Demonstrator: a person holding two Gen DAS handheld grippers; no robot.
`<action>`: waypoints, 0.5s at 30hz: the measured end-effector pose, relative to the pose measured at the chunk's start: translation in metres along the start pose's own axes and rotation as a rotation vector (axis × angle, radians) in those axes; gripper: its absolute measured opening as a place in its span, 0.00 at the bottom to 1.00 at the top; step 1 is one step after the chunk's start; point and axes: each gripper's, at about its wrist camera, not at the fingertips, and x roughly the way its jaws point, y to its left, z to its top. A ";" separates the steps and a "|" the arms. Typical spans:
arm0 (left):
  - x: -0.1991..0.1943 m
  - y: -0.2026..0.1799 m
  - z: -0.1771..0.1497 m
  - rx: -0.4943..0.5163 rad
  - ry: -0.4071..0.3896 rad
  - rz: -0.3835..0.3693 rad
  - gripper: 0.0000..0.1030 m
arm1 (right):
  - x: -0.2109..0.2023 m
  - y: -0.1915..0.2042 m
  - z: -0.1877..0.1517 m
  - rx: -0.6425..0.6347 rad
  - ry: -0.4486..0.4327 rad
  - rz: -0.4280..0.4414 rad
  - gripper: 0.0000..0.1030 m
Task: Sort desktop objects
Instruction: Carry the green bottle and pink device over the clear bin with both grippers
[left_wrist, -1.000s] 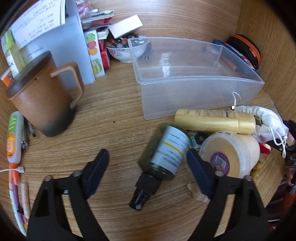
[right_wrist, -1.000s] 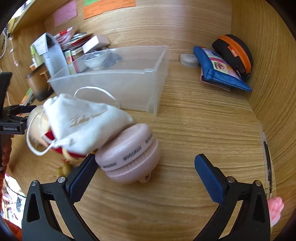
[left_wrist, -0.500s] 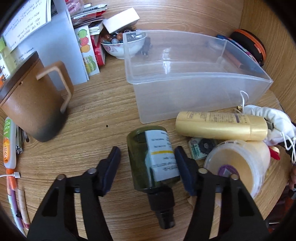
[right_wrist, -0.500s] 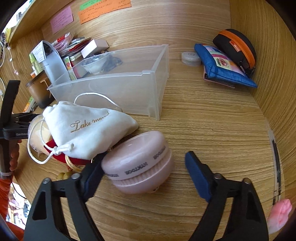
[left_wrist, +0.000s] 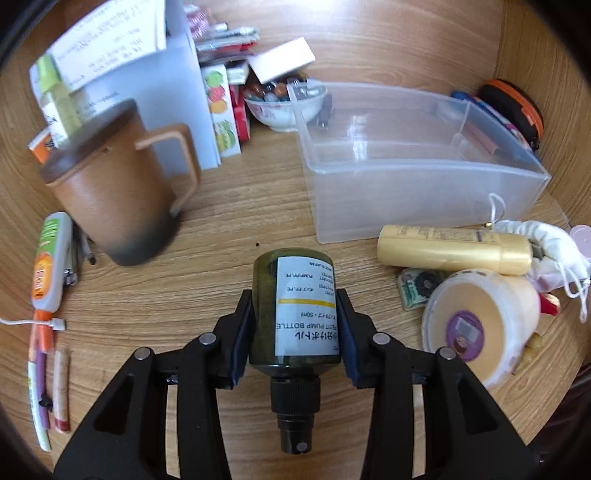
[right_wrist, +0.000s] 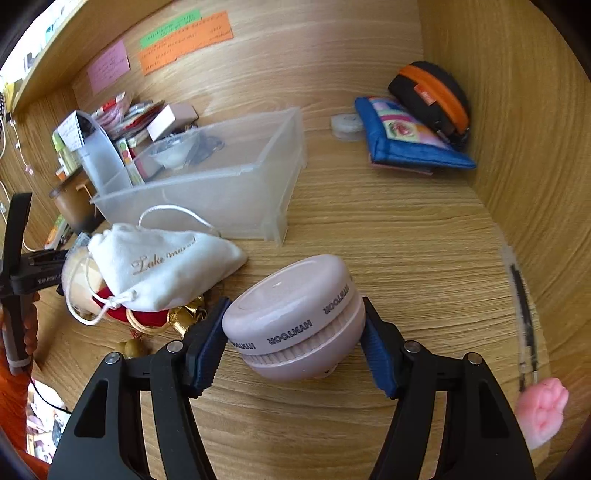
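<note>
Sorting has barely begun: the left gripper (left_wrist: 295, 325) has just closed on the green pump bottle (left_wrist: 295, 306), the right gripper (right_wrist: 293, 332) on the pink round case (right_wrist: 295, 317); the clear bin (left_wrist: 417, 170), upper right, holds nothing visible.

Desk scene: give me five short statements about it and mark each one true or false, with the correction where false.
1. The left gripper is shut on the green pump bottle. True.
2. The clear plastic bin is packed full of items. False: nothing shows inside it.
3. The right gripper clamps the pink round device. True.
4. The white drawstring pouch sits inside the bin. False: it lies on the desk in front of it.
5. The brown mug lies tipped on its side. False: it stands upright.
</note>
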 end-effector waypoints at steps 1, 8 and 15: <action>-0.005 0.001 0.000 -0.004 -0.010 0.002 0.40 | -0.005 0.000 0.001 -0.003 -0.009 0.001 0.61; -0.045 0.003 0.002 -0.029 -0.108 0.032 0.40 | -0.029 0.014 0.011 -0.040 -0.058 0.009 0.61; -0.083 0.001 0.009 -0.040 -0.203 0.034 0.40 | -0.052 0.032 0.025 -0.092 -0.121 0.025 0.61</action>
